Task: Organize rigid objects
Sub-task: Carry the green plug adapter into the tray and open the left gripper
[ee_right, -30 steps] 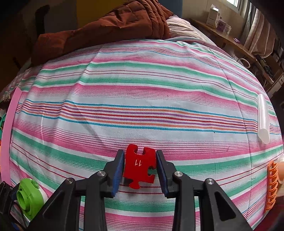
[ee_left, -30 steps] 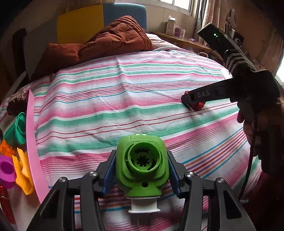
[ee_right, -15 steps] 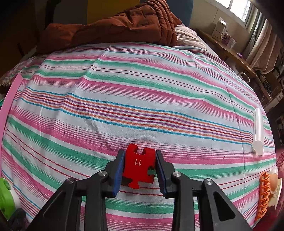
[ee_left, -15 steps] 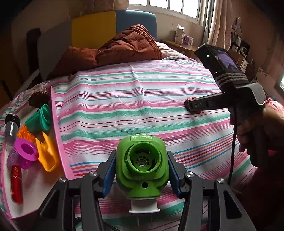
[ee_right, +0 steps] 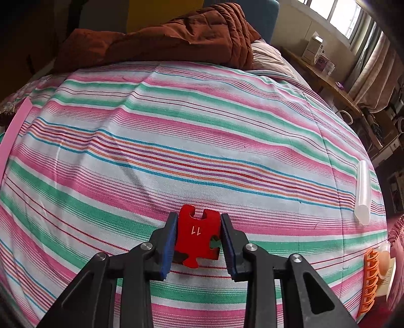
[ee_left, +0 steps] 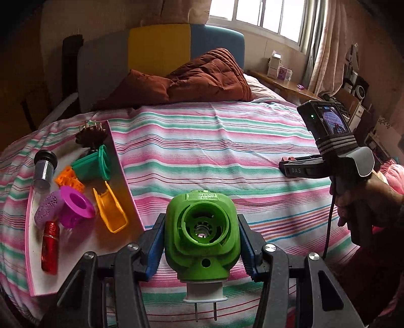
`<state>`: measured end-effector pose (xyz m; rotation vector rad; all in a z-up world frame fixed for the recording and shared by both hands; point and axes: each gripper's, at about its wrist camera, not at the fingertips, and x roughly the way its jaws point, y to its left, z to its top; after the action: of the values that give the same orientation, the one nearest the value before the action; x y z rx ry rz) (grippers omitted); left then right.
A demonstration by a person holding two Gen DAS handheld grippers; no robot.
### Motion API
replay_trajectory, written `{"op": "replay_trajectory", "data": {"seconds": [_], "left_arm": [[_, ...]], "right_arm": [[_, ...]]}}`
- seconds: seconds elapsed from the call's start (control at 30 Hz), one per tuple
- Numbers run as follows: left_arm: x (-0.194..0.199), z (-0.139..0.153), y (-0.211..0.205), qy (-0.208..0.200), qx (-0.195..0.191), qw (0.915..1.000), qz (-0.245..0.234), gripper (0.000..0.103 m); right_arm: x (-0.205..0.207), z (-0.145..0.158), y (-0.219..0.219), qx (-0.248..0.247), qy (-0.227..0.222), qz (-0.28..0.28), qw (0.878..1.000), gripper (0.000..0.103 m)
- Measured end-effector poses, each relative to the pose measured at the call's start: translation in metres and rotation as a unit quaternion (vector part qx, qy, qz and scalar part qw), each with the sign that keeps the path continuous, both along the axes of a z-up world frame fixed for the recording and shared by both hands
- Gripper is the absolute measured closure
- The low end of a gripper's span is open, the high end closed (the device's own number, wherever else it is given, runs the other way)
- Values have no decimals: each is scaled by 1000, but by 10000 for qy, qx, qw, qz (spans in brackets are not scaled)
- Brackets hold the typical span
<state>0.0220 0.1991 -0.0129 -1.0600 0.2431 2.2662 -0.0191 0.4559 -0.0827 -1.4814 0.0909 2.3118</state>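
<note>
The left gripper (ee_left: 202, 242) clamps a green plug-in device (ee_left: 202, 232) above the striped bedspread (ee_left: 214, 151), just right of a pink tray (ee_left: 121, 171) already holding several small plastic items. The right gripper (ee_right: 197, 239) pinches a red puzzle piece (ee_right: 197, 237) low over the bed. A clear tube (ee_right: 363, 194) and an orange clip (ee_right: 370, 280) lie loose, so sorting looks partly done.

Before me is a bed with a striped sheet (ee_left: 202, 141), a brown quilt (ee_left: 197, 78), and a yellow and blue headboard (ee_left: 161, 48). Daylight comes through the window (ee_left: 255, 15) and curtain (ee_left: 325, 43).
</note>
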Motion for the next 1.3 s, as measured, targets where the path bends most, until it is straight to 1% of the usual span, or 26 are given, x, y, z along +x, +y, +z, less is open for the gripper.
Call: {"op": "replay_trajectory", "data": {"seconds": [0.33, 0.5, 0.73, 0.9, 1.07, 1.17, 1.23, 1.3], "left_arm": [[-9, 4, -30, -94, 155, 9992, 361, 50], [-16, 7, -47, -95, 232, 9980, 585, 50], [-23, 4, -65, -120, 234, 9962, 830, 50], [-33, 6, -89, -185, 378, 9927, 1132, 50], [-55, -1, -129, -510, 556, 9835, 1647, 50], [-67, -13, -147, -881, 707, 9766, 1832, 50], [-71, -19, -152, -977, 663, 9747, 1895, 50], [-74, -23, -150, -1015, 642, 9755, 1842, 50]], "right_arm": [[-1, -1, -6, 222, -29, 98, 9997, 71], [0, -1, -6, 238, -28, 106, 9997, 71], [0, -1, -6, 273, -39, 119, 9995, 71], [1, -1, -8, 325, -57, 146, 9993, 71], [1, 0, -9, 342, -66, 152, 9993, 71], [0, 0, -9, 363, -78, 166, 9992, 71], [0, 0, -9, 368, -84, 167, 9992, 71], [0, 0, -10, 373, -87, 172, 9991, 71]]}}
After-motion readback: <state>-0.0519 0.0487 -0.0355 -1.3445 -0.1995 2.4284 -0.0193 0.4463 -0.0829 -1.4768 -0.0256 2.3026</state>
